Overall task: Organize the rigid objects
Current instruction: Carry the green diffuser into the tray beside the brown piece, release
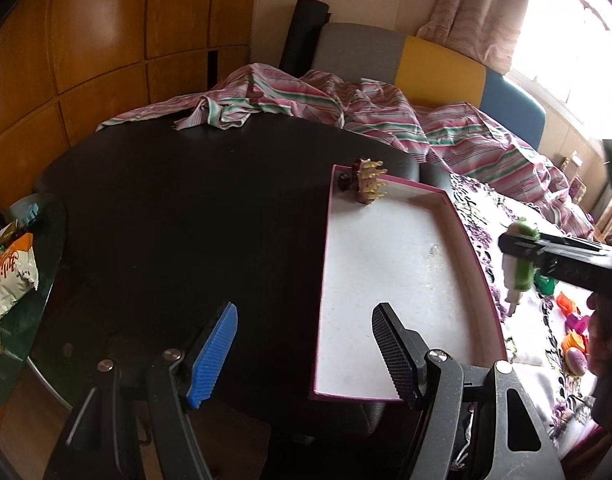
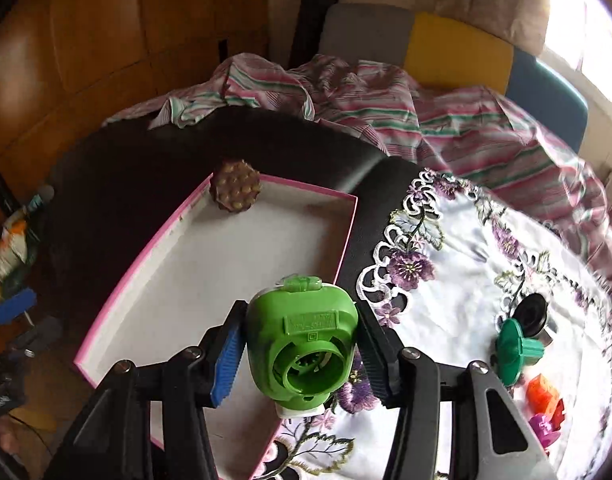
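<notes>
Two grippers in my hands. My right gripper (image 2: 300,354) is clenched on one green plug (image 2: 302,344), held in the air over the near corner of the tray (image 2: 118,292). My left gripper (image 1: 306,354) stands released, nothing between its pads, over the tray's near edge. One tray, pink-rimmed, on the dark counter (image 1: 166,220). One lotus pod (image 2: 234,191) in its far corner.

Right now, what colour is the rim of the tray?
Pink rim on the tray, white inside. Clearest in the right wrist view.
</notes>
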The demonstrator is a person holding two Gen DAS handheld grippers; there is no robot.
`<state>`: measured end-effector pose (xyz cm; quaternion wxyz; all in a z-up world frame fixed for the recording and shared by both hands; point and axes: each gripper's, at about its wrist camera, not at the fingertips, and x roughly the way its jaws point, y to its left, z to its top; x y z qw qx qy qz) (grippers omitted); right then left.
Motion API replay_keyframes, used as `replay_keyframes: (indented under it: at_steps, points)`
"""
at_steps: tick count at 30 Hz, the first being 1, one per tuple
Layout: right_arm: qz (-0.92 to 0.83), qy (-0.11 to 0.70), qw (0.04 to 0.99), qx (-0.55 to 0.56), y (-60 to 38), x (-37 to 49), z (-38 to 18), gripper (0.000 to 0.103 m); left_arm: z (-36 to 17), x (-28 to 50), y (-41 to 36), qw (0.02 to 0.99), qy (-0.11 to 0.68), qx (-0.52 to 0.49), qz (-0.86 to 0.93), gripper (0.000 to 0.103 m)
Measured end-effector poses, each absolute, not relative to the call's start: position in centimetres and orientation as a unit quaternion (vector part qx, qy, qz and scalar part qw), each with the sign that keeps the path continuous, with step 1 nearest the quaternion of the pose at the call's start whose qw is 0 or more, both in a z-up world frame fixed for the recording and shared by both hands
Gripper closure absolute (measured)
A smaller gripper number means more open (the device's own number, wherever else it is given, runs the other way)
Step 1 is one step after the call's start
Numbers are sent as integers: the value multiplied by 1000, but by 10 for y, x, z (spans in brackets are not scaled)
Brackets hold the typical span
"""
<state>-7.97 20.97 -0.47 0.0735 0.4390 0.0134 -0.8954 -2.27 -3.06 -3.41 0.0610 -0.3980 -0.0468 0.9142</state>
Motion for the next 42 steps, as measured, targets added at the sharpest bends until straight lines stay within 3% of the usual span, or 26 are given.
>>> replay_keyframes:
  at_steps: [9, 14, 22, 42]
  points:
    - [-864, -24, 154, 479, 160, -115, -22, 50, -42, -27, -44, 45, -56, -407, 911, 32]
    - [-853, -30, 133, 503, 129, -154, -45, 50, -46, -29, -49, 42, -58, -412, 909, 32]
    - [-850, -107, 123, 501, 130, -186, -58, 49, -50, -31, -55, 36, -60, -416, 907, 32]
    - [-875, -21, 107, 471, 129, -126, -51, 49, -38, -24, -53, 33, -54, -402, 913, 32]
